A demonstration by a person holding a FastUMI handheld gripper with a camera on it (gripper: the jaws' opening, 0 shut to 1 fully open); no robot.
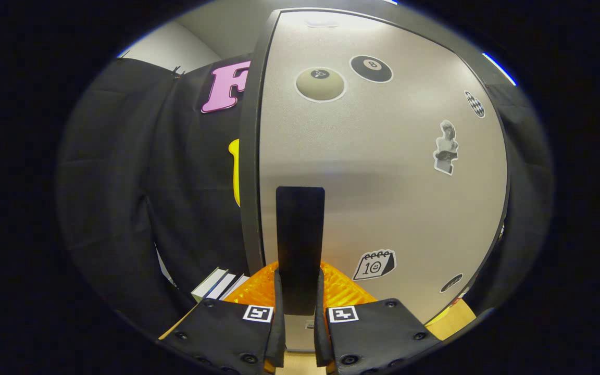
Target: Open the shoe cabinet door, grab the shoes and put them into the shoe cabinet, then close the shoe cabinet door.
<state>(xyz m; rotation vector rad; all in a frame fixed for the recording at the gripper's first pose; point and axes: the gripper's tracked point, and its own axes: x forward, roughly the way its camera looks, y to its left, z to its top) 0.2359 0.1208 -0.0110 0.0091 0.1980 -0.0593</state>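
The shoe cabinet door (383, 172) stands close in front of me, a grey panel in a dark frame with several stickers on it. A black upright handle (300, 234) runs down its lower middle. My gripper (300, 299) is shut on the lower end of this handle, one finger pressing on each side. From here I cannot tell whether the door is closed or slightly ajar.
The booth's black cloth wall (138, 182) hangs left of the door. A few books (219, 284) lie low on the left, beside the door's bottom corner. A wooden surface (453, 317) shows below the door on the right.
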